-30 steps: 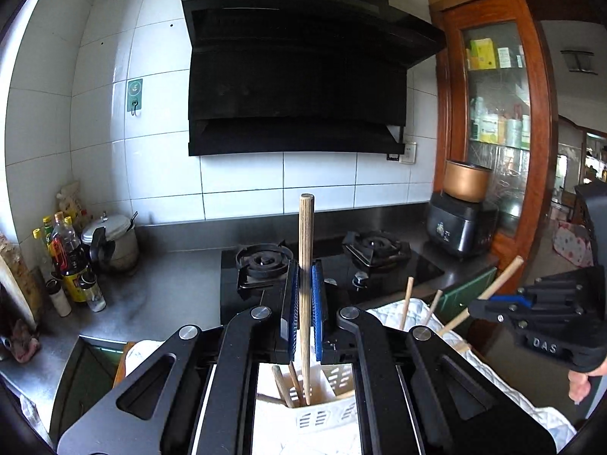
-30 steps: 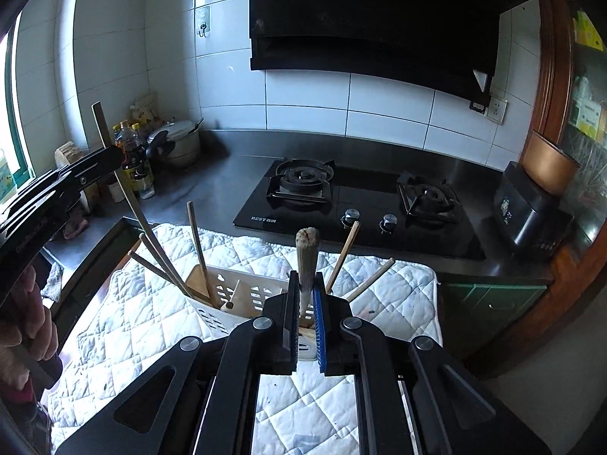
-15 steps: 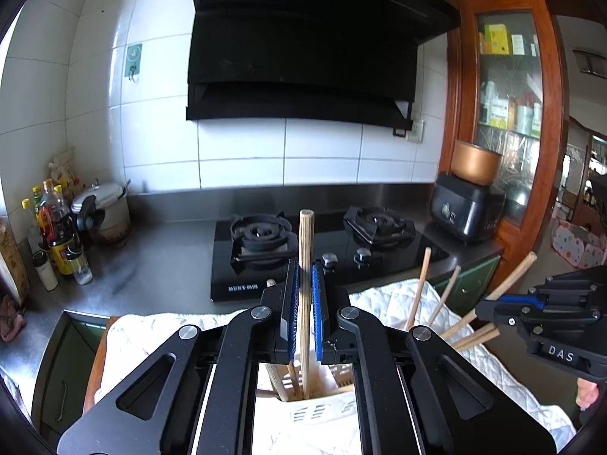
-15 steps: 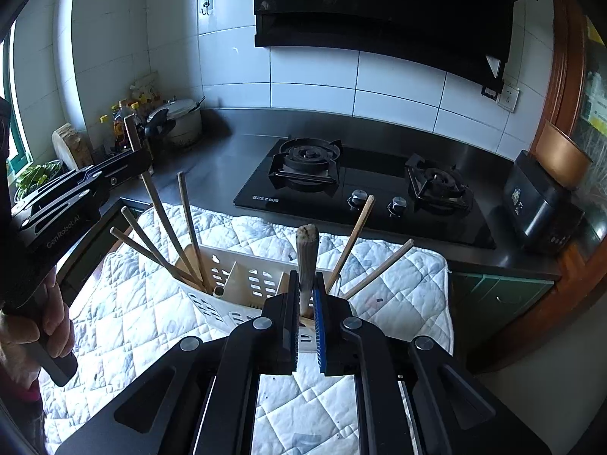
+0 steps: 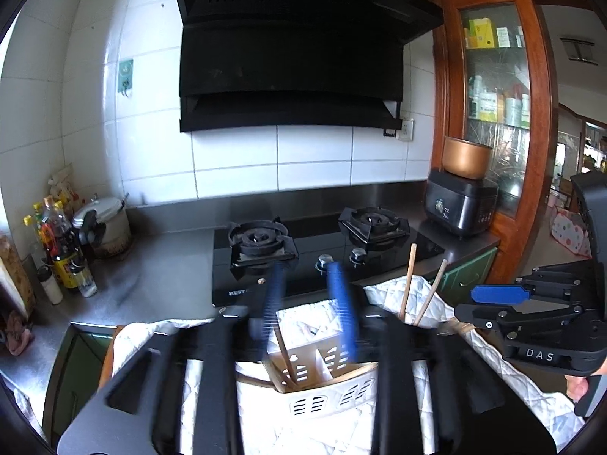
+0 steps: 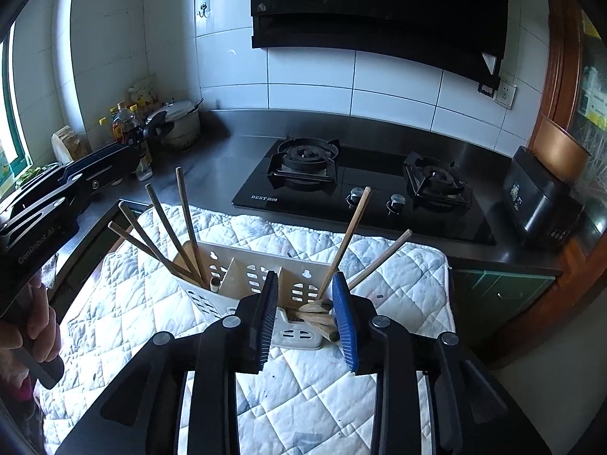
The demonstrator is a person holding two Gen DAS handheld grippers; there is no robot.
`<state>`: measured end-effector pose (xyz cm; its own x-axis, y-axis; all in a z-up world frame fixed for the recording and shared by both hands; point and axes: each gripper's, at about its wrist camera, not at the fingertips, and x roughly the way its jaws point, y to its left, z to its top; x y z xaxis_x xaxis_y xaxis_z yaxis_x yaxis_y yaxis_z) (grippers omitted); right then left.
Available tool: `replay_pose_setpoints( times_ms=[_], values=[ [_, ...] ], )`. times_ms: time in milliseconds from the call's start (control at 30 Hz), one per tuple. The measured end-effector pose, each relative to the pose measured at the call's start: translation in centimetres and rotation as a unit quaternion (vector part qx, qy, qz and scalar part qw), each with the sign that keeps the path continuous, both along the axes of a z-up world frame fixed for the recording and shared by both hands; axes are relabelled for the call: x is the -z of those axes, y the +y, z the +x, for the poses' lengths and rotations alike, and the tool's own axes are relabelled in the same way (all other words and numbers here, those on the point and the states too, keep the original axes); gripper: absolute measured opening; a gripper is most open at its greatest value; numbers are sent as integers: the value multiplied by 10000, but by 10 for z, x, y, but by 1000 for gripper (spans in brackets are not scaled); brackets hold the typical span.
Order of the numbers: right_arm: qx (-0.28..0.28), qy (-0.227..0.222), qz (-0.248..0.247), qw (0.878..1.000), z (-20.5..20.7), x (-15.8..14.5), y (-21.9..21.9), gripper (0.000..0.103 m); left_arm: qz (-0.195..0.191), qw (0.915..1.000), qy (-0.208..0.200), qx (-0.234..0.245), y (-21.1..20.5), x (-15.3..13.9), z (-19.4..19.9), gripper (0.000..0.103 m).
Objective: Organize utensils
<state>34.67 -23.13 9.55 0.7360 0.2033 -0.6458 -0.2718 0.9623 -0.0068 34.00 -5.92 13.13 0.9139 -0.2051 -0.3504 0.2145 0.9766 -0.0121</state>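
I hold both grippers above the white utensil caddy [image 6: 242, 284] on the quilted mat [image 6: 303, 390] by the counter's [image 6: 227, 151] gas stove [image 6: 360, 189]. The left gripper [image 5: 309, 309] hangs with jaws spread wide and empty, its blue pads motion-blurred over the caddy's left compartment, where chopsticks [image 5: 284, 352] stand. The right gripper [image 6: 305, 316] also gapes, nothing between its pads, just above the caddy's right compartment; two chopsticks [image 6: 343, 246] lean out beyond it, four more [image 6: 167, 235] fan from the far-left compartment. The blurred ends below the right pad I cannot identify.
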Motion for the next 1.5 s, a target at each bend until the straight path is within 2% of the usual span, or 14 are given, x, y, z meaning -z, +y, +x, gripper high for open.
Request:
replay_pose_setpoints(
  times_ms=[100, 200, 300, 333, 367, 433, 533, 600, 667, 867, 1067, 1267, 1400, 1500],
  values=[
    [39, -136, -45, 9999, -13, -3, -2, 45, -38, 10000, -78, 23, 1, -6, -15, 39],
    [83, -280, -79, 9995, -30, -6, -4, 60, -52, 9999, -128, 30, 3, -10, -32, 42],
    [110, -427, -99, 9990, -48, -9, -5, 66, -71, 9998, -186, 2, 6, -13, -50, 44],
    [115, -476, -92, 9988, -55, -10, -5, 70, -131, 9997, -186, -4, 9, -14, -57, 57],
    [123, -530, -107, 9985, -61, -10, -7, 72, -192, 9996, -194, -24, 11, -14, -64, 64],
    [144, -651, -146, 9977, -75, -11, -7, 79, -247, 9994, -246, -53, 15, -14, -80, 66],
    [152, -797, -197, 9965, -97, -10, -7, 83, -202, 9993, -288, -142, 18, -11, -102, 74],
    [167, -875, -182, 9959, -112, -7, -6, 90, -165, 9992, -320, -165, 19, -9, -116, 79],
    [169, -890, -125, 9958, -125, -2, -8, 91, -114, 9989, -384, -241, 20, -5, -132, 85],
    [223, -928, -77, 9954, -162, 17, -8, 93, 0, 9986, -362, -377, 24, 13, -170, 96],
    [381, -1037, -219, 9936, -196, 42, -2, 95, -40, 9986, -144, -505, 32, 41, -200, 98],
    [553, -1025, -154, 9931, -225, 63, -2, 96, 81, 9980, 15, -630, 41, 66, -226, 98],
    [739, -1047, -162, 9916, -244, 78, 0, 96, -92, 9977, 137, -662, 51, 79, -242, 98],
    [768, -933, -42, 9927, -254, 91, 1, 96, -61, 9971, 253, -710, 54, 90, -250, 98]
  ],
)
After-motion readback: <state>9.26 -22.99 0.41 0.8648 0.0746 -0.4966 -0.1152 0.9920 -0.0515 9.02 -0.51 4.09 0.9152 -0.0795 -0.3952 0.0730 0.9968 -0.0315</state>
